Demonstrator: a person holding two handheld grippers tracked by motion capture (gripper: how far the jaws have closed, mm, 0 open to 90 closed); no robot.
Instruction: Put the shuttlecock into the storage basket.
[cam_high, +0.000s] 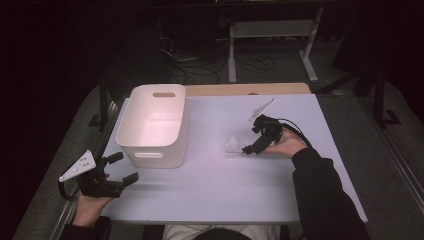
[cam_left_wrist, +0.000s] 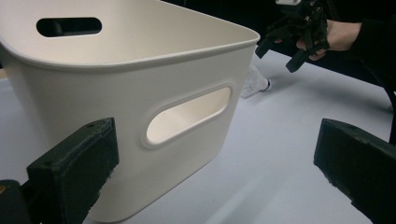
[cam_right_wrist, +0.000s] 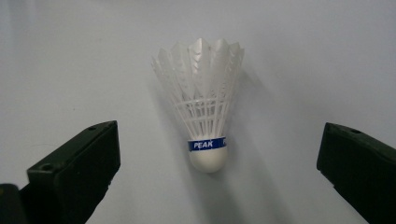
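A white feather shuttlecock (cam_right_wrist: 203, 112) with a blue "PEAK" band lies on the pale table, cork end toward my right gripper (cam_right_wrist: 217, 170). That gripper is open, its jaws wide on either side of the cork without touching it. In the high view the shuttlecock (cam_high: 233, 145) lies right of the white plastic bin (cam_high: 152, 125), with my right gripper (cam_high: 251, 148) just beside it. My left gripper (cam_high: 123, 168) is open near the table's front left corner and faces the bin's near handle slot (cam_left_wrist: 189, 114). The left gripper view shows the shuttlecock (cam_left_wrist: 254, 84) past the bin's corner.
The bin (cam_left_wrist: 135, 84) looks empty and stands at the table's left half. The pale table (cam_high: 225, 185) has bare surface in front and to the right. Table legs and cables (cam_high: 235, 60) lie on the dark floor beyond the far edge.
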